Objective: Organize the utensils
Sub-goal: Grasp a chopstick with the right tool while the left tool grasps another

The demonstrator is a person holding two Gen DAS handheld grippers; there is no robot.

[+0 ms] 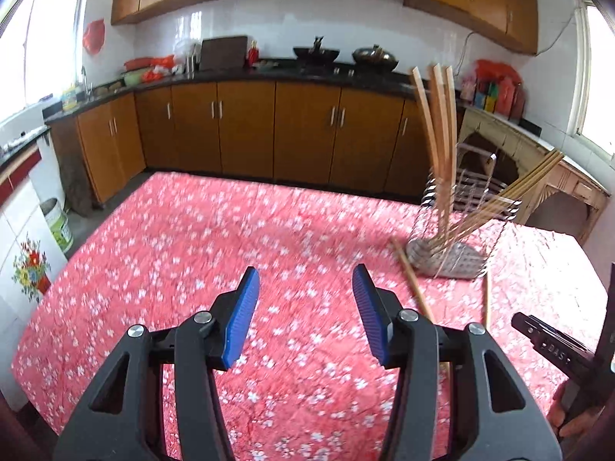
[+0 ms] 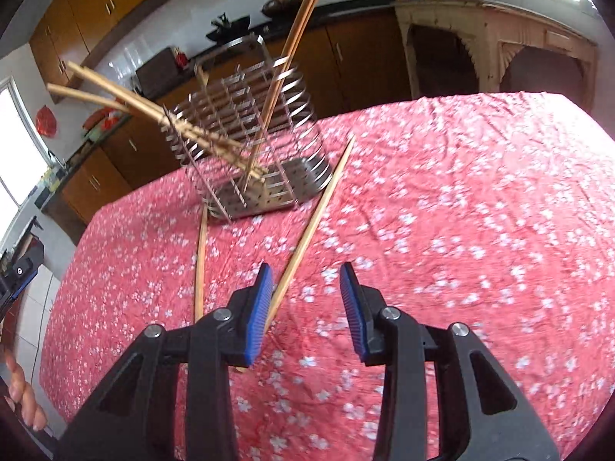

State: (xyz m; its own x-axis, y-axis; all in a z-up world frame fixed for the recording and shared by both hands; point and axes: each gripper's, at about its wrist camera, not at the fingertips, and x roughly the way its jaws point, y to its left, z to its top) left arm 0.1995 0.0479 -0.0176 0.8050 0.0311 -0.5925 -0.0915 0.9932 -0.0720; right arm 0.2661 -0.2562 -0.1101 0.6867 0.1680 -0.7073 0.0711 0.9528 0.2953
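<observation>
A slatted metal utensil holder [image 1: 449,230] [image 2: 261,161] stands on the red floral tablecloth [image 1: 192,249] with several wooden chopsticks [image 1: 438,123] [image 2: 127,103] leaning out of it. Two loose chopsticks lie on the cloth in front of it. One loose chopstick [image 2: 315,223] [image 1: 413,284] runs toward my right gripper [image 2: 305,265] and passes just inside its left blue pad [image 2: 257,315]; the pads stand apart and do not press on it. The other loose chopstick [image 2: 200,261] [image 1: 486,299] lies to its left. My left gripper [image 1: 305,269] hangs open over bare cloth, left of the holder.
Wooden kitchen cabinets [image 1: 246,130] and a dark counter with pots run along the far wall. A pale carved wooden stand [image 2: 492,38] sits behind the table's right corner. The right gripper's body [image 1: 553,349] shows at the left view's edge; a hand [image 2: 23,395] shows low left.
</observation>
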